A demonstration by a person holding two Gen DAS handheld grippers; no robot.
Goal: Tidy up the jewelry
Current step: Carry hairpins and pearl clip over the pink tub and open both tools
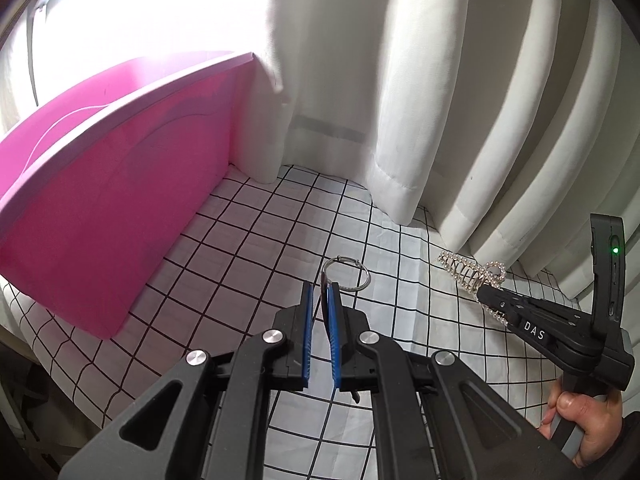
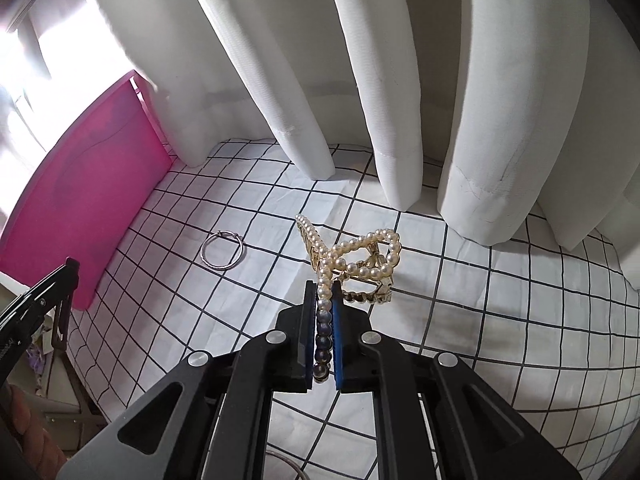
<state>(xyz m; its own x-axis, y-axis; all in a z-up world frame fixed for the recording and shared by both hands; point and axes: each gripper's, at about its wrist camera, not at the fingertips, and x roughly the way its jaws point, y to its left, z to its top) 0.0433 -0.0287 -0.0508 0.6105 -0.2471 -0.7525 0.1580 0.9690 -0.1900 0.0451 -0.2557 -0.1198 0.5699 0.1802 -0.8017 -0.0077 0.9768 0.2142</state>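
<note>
My right gripper [image 2: 323,286] is shut on a gold hair claw clip edged with pearls [image 2: 352,256]; one pearl row runs down between its blue pads. In the left wrist view the clip [image 1: 472,274] sticks out from the right gripper [image 1: 482,294], just above the cloth. My left gripper [image 1: 320,292] is shut on a thin dark strip [image 1: 323,300] whose end hangs below the fingers. A silver hoop [image 1: 347,274] lies flat on the cloth just beyond the left fingertips, apart from them. The hoop [image 2: 222,250] also shows in the right wrist view, right of the left gripper [image 2: 72,266].
A pink box [image 1: 120,200] stands on the left of the checked white cloth [image 1: 260,240]. White curtain folds [image 2: 380,100] hang along the back and right. Another silver curve [image 2: 280,460] peeks out under the right gripper. A hand [image 1: 580,420] holds the right gripper's handle.
</note>
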